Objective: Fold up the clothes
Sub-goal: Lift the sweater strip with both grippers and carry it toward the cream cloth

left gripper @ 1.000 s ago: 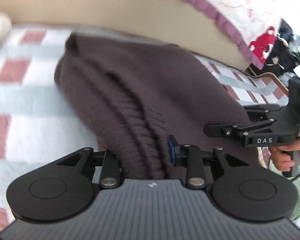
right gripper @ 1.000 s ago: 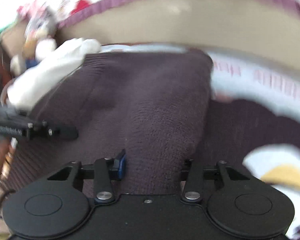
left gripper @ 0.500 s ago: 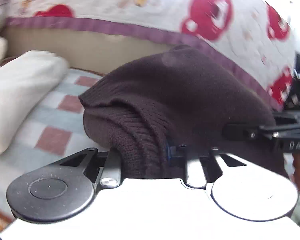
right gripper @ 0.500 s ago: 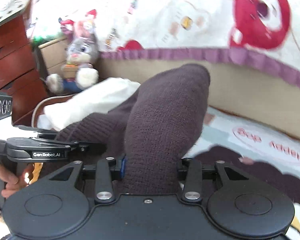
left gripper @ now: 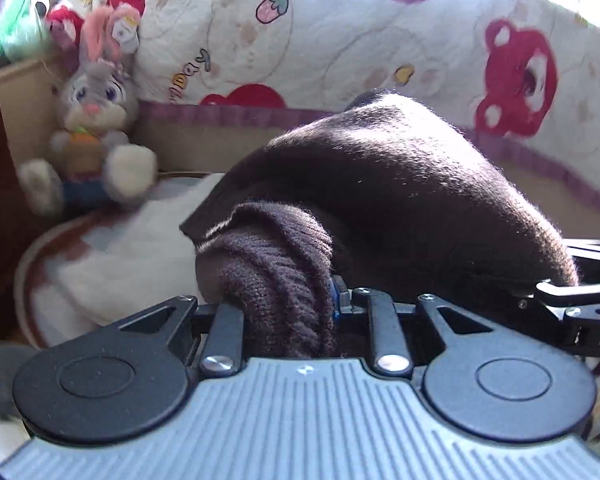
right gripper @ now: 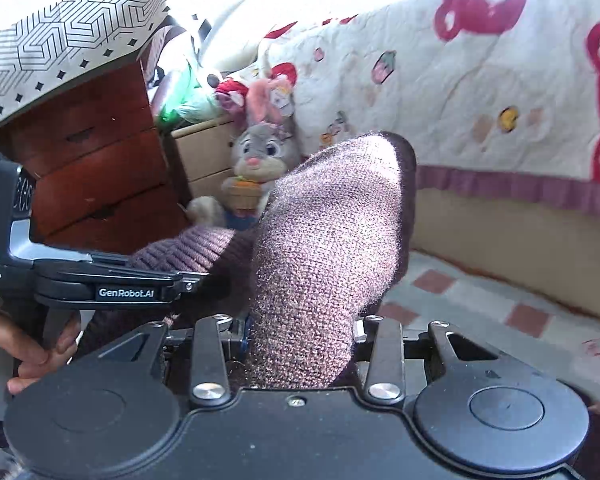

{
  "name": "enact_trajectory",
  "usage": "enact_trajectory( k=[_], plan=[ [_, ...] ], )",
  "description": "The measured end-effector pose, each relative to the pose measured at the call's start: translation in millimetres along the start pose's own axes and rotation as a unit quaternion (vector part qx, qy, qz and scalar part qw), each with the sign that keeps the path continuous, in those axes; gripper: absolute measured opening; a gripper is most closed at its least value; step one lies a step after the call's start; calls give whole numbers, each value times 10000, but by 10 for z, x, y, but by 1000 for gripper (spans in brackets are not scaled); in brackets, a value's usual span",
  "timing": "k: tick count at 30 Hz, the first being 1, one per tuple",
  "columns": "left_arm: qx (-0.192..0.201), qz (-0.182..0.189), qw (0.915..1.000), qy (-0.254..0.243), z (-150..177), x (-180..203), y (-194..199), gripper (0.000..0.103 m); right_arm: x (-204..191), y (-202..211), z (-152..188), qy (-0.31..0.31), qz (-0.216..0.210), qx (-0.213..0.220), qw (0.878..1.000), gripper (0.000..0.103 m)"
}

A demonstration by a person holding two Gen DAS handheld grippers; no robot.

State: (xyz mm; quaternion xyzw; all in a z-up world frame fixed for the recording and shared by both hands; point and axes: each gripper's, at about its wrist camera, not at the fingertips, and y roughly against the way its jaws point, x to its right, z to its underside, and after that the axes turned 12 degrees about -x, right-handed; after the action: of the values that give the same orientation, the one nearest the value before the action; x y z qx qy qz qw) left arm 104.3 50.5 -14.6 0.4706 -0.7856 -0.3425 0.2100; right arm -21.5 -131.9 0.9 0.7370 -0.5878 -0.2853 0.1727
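Both grippers lifted brown sweater (left gripper: 380, 200) off bed (grip seemingly firm).

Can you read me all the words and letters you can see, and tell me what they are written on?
"GenRobot.AI": on the left gripper, on the side of its black finger.
"DAS": on the grey body of that same gripper; the small lines under it are too tiny to read.
"DA", cut off by the picture's edge: on the right gripper.
Letters like "baby": printed on the quilt, blurred, so not certain.
Pink writing on the bed sheet: too blurred to read.
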Motion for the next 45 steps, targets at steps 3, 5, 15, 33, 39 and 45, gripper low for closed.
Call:
enact_trajectory(
  k=[3, 5, 15, 33, 39, 45],
  plan=[
    [-252, -170, 9995, -111, -223, -286, -84, 19, -40, -211, -131, -89, -202, 293, 9993, 43],
    [-227, -112, 9996, 99, -490, -580, -115, 19, -70, -361, -273, -109, -313, 627, 9975, 43],
    [-1488, -285, 9873, 477, -1936, -1448, -1420, 24, 659, -1990, -976, -2650, -1021, 1123, 9522, 62],
    [-1111, -69, 9848, 1333, -1050, -2282, -1840, 43, 1363, -2589, 358, -3431, -2443, -519, 9055, 70],
    [-1050, -310, 9837, 1424, -462, -2260, -1300, 62, 1113, -2635, 309, -3264, -2640, -667, 9052, 69],
    [-568, 471, 9253, 3720, 448, -2401, -1078, 66, 1064, -2540, 249, -3629, -2917, -572, 8831, 69]
  ],
)
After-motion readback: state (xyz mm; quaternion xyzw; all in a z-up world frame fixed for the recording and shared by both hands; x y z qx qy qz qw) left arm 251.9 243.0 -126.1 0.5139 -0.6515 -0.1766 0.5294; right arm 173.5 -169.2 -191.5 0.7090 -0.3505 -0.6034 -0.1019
